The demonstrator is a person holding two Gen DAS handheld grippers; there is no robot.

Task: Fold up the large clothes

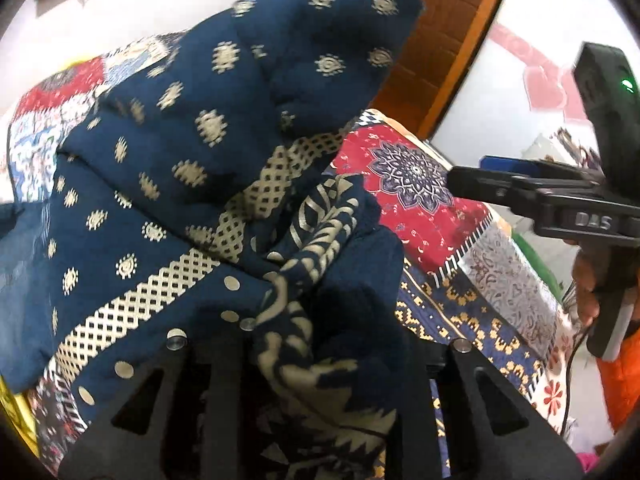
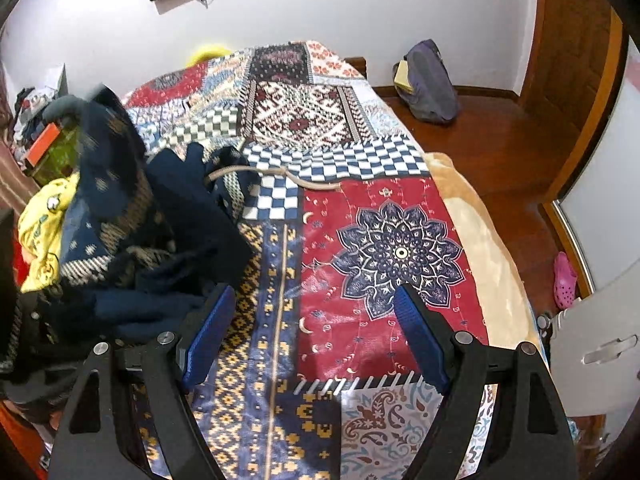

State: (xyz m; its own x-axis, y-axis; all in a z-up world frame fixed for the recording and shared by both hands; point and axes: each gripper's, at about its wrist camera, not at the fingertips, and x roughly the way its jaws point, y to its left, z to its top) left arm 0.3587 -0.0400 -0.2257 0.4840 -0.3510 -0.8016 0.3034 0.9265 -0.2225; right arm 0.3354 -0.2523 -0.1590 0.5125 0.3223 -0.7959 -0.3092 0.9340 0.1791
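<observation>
A large navy garment (image 1: pixel 208 168) with gold print is bunched up and lifted off the bed. My left gripper (image 1: pixel 316 340) is shut on a gathered fold of it, and the cloth hides the fingertips. In the right wrist view the same garment (image 2: pixel 132 236) hangs in a heap at the left, with a drawstring (image 2: pixel 276 174) trailing onto the bed. My right gripper (image 2: pixel 316 308) is open and empty above the patchwork bedspread (image 2: pixel 400 248), just right of the garment. The right gripper also shows in the left wrist view (image 1: pixel 472 180).
The bed has a patchwork cover (image 1: pixel 420 200) with a beige blanket (image 2: pixel 476 240) along its right edge. A yellow cloth (image 2: pixel 44 220) and clutter lie at the left. A purple backpack (image 2: pixel 430 84) sits on the wooden floor by the wall. A pink shoe (image 2: pixel 564 276) lies near a white door.
</observation>
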